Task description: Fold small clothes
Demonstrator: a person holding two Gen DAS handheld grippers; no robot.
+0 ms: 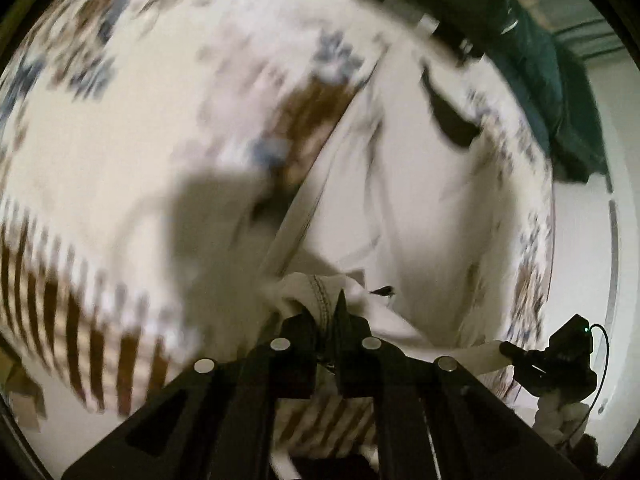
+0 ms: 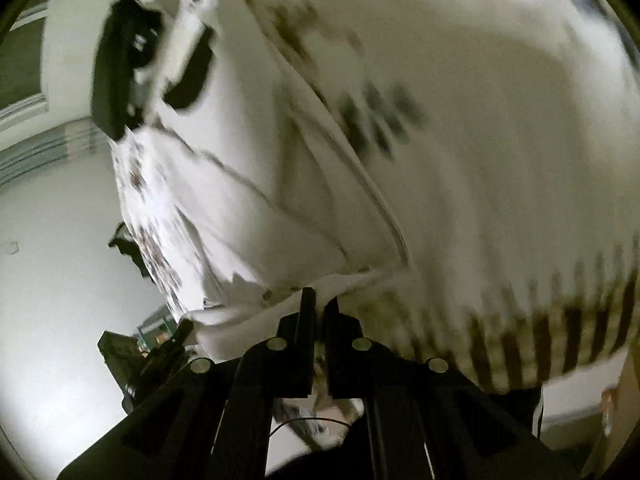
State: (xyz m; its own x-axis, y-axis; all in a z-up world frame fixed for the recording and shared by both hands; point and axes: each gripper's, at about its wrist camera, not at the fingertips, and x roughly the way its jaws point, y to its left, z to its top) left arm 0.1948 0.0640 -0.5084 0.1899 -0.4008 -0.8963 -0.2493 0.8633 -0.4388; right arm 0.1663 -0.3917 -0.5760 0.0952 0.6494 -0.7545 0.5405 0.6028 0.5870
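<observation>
A white garment [image 1: 420,184] lies spread over a patterned bedsheet [image 1: 100,152], blurred by motion. My left gripper [image 1: 326,312] is shut on a stitched edge of the white garment [image 1: 320,288] and lifts it. My right gripper [image 2: 320,304] is shut on another edge of the same garment [image 2: 280,184], which hangs and stretches ahead of it. The right gripper also shows in the left wrist view [image 1: 560,356] at the lower right, clamped on the cloth. The left gripper shows in the right wrist view [image 2: 152,356] at the lower left.
The bedsheet has blue and brown floral print and brown stripes [image 1: 80,320] along its near edge [image 2: 560,340]. A dark green cloth [image 1: 552,92] hangs at the upper right. A pale wall or floor [image 2: 52,260] lies to the left. A black object [image 2: 120,64] sits at the far end.
</observation>
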